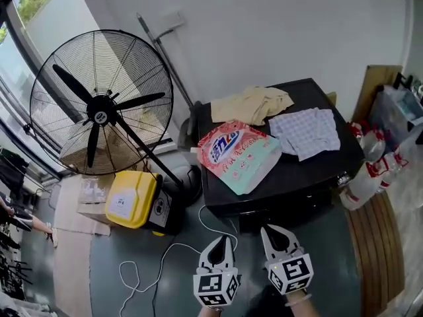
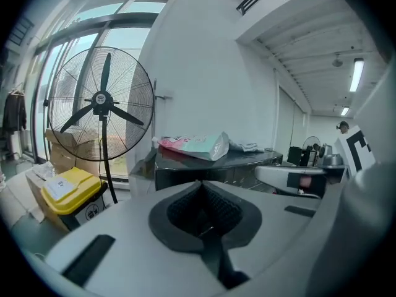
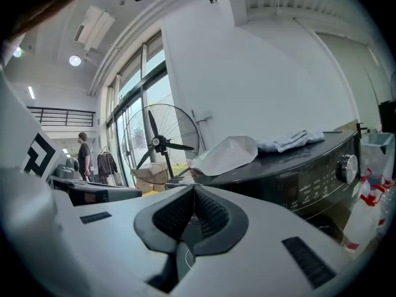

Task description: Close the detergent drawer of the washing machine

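Grey concrete floor [image 1: 132, 256] below, white wall [image 1: 277, 32] behind. 2 white hand-held grippers low in head view: left gripper [image 1: 223, 243] and right gripper [image 1: 271, 235], each with jaws pressed together on nothing. Just ahead, 1 black washing machine [image 1: 310, 170]; detergent drawer not discernible on its dark front. On top, 1 pink-and-teal detergent bag [image 1: 239, 152], 1 beige cloth [image 1: 254, 102], 1 checked cloth [image 1: 307, 132]. Further left, 1 yellow plastic bin [image 1: 131, 199] and 1 large black pedestal fan [image 1: 99, 104].
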A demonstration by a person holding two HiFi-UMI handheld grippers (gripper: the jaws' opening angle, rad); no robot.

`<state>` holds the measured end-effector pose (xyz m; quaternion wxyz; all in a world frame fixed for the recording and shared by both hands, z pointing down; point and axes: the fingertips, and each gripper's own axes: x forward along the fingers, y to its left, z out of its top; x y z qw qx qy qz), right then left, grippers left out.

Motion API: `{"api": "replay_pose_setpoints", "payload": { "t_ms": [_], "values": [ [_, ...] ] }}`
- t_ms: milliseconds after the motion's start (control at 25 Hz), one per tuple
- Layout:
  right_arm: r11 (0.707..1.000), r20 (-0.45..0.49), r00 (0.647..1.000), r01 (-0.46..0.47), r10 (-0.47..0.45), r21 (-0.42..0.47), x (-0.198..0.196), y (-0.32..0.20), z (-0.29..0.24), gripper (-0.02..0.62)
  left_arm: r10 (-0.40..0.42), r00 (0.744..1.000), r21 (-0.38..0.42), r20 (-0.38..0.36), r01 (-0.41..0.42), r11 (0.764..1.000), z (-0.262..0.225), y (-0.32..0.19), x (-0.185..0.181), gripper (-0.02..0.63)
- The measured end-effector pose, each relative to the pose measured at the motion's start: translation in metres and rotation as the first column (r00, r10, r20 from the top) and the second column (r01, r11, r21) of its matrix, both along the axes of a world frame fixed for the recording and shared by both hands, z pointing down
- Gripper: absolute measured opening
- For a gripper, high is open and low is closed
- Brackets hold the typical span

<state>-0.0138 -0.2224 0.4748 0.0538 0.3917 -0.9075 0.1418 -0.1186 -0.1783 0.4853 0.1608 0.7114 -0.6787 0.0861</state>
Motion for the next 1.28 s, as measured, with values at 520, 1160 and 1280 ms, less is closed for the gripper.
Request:
{"api": "replay_pose_setpoints", "payload": {
  "t_ms": [520,1160,1280],
  "values": [
    [0.996,-0.024,0.999,-0.031,0.033,0.087,0.007,0.051,-0.074,0.025,0.024,1.000,0.083,-0.005,-0.024,0.996,-0.072,0.045,-0.004,0.015],
    [0.976,-0.036,0.998,-0.035,0.043,0.216,0.006,0.145,-0.162,0.025,0.054,0.997,0.172,0.050,-0.061,0.983,-0.157,0.135,0.004,0.015],
    [0.971,-0.041,0.998,-0.035,0.046,0.238,0.007,0.168,-0.172,0.025,0.064,0.997,0.188,0.044,-0.071,0.980,-0.167,0.157,0.007,0.015]
  ]
}}
